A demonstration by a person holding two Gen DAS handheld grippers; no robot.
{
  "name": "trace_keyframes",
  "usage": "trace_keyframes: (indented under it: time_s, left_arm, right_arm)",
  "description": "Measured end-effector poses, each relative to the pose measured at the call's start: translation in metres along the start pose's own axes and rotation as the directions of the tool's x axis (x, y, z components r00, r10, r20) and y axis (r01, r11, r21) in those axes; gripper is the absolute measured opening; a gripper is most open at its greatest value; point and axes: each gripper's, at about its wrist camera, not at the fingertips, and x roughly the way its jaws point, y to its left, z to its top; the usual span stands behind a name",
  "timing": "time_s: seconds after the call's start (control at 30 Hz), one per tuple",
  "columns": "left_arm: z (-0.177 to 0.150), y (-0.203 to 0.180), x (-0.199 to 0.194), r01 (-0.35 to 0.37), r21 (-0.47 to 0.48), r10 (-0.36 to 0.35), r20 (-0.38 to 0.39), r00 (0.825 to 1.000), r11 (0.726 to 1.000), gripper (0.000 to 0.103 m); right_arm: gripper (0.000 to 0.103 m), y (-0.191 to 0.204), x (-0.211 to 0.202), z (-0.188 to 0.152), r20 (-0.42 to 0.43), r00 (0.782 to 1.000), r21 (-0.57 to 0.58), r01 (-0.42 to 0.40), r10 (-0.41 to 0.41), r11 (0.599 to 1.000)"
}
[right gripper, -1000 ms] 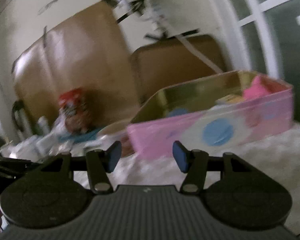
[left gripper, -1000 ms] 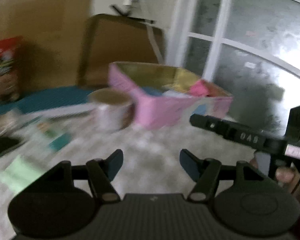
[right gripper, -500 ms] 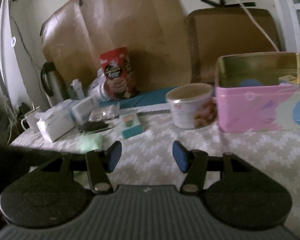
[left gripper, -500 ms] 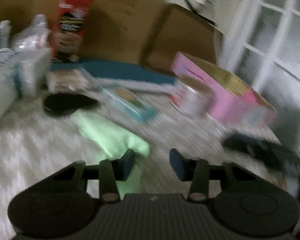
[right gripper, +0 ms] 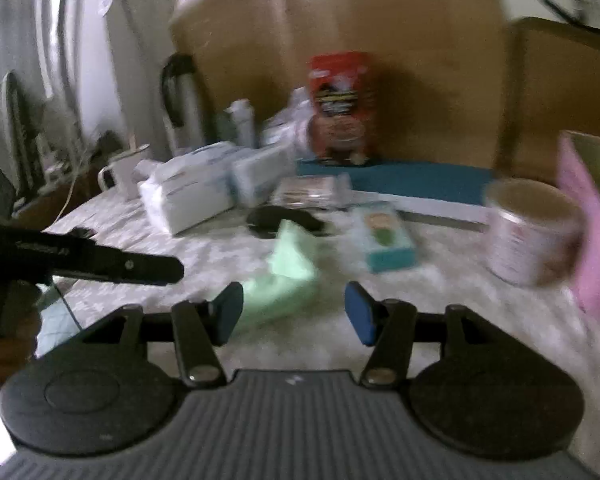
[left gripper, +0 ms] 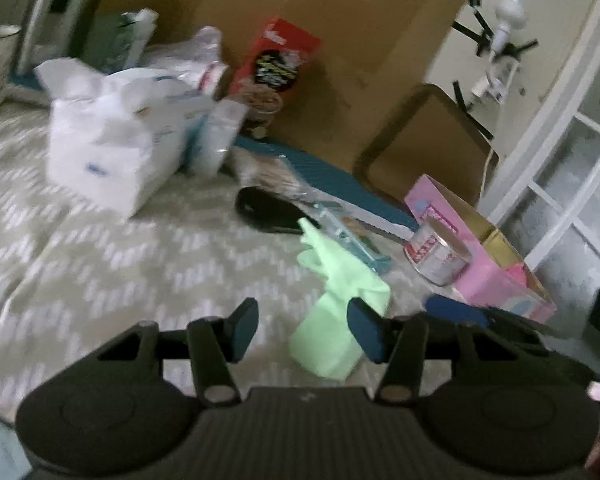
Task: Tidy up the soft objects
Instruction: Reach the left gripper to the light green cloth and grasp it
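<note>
A light green rubber glove (left gripper: 338, 292) lies flat on the zigzag-patterned table cover; the right wrist view shows the same glove (right gripper: 288, 276) lying in front of the jaws. My left gripper (left gripper: 304, 330) hovers just short of its cuff, jaws opening, nothing pressed between the pads. My right gripper (right gripper: 292, 312) stands open and empty over the glove's near end. A pink box (left gripper: 488, 264) holding soft items sits at the right. The left gripper's arm (right gripper: 100, 262) reaches in from the left of the right wrist view.
A round tin (left gripper: 438, 254), a teal carton (right gripper: 386, 236), a black pouch (left gripper: 266, 210), white tissue packs (left gripper: 112, 152), a red snack bag (left gripper: 274, 66) and a thermos (right gripper: 182, 100) crowd the back. Cardboard sheets lean on the wall.
Both views have swung left, from the pink box to the cluttered middle of the table. The green glove now lies right before both grippers. The left jaws narrowed, then widened.
</note>
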Motion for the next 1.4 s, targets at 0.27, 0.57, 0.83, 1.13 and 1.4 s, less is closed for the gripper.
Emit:
trace_keyframes:
  time_s: [0.27, 0.57, 0.83, 1.13, 1.4]
  left_arm:
    - [0.0, 0.001, -0.011, 0.085, -0.029, -0.085, -0.016, 0.996, 0.996, 0.05]
    - [-0.008, -0.023, 0.014, 0.257, -0.071, -0.265, -0.145, 0.953, 0.964, 0.05]
    - [-0.018, -0.04, 0.023, 0.322, -0.088, -0.334, -0.209, 0.919, 0.942, 0.051]
    - [-0.018, -0.037, 0.025, 0.391, -0.191, -0.428, -0.225, 0.875, 0.9, 0.051]
    - [-0.028, -0.048, 0.045, 0.394, -0.216, -0.443, -0.277, 0.852, 0.893, 0.053]
  right_arm:
    - [0.004, 0.01, 0.032, -0.001, -0.076, 0.997, -0.025, -0.028, 0.026, 0.999]
    - [0.004, 0.012, -0.015, -0.02, 0.003, 1.0, -0.013, 0.001, -0.001, 1.0]
    - [0.004, -0.001, -0.03, -0.027, 0.052, 0.998, 0.043, 0.022, -0.024, 0.999]
    - [0.015, -0.014, -0.027, -0.035, -0.017, 0.997, 0.056, 0.074, -0.073, 0.996]
    - [0.034, -0.041, -0.05, -0.029, 0.052, 0.99, 0.086, 0.128, -0.133, 0.988]
